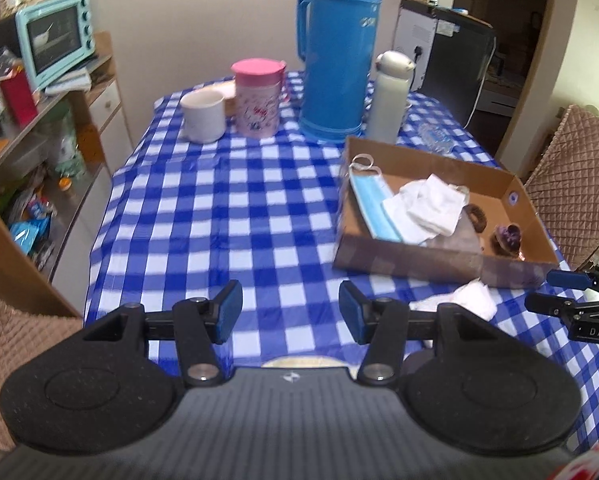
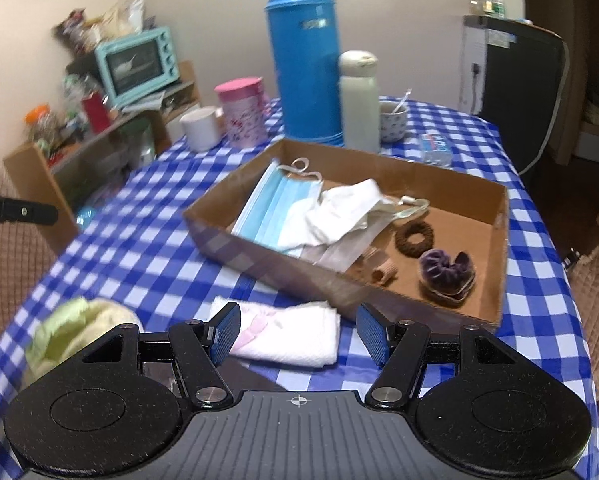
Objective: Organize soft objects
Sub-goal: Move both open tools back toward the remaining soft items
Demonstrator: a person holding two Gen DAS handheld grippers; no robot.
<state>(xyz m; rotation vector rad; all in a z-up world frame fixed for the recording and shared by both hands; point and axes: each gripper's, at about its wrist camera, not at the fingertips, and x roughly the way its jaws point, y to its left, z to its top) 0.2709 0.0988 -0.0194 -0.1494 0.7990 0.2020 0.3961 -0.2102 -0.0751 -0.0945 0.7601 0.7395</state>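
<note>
While both grippers hang above the checked tablecloth (image 1: pixel 219 208) with nothing in them, the sorting looks partly done. The right gripper (image 2: pixel 299 334) has its jaws spread wide, one on each side of a folded white cloth (image 2: pixel 291 336) lying just in front of the cardboard box (image 2: pixel 339 284); whether the fingers touch the cloth I cannot tell. The left gripper (image 1: pixel 290 312) is just as wide open and empty, over bare tablecloth to the left of the box. A pale green cloth (image 2: pixel 75 328) lies farther left of the box, near the table edge. Already inside the box are one blue face mask (image 2: pixel 271 208), one crumpled white cloth (image 2: pixel 347 212), one brown hair tie (image 2: pixel 413 238), one purple scrunchie (image 2: pixel 445 272) and a small tan item I cannot identify. So, by my count, two soft things remain outside the box and five sit in it. Behind the box stand one blue thermos (image 2: pixel 305 60), one white bottle (image 2: pixel 359 100), one pink-lidded jug (image 2: pixel 243 112) and one white mug (image 2: pixel 200 128).
</note>
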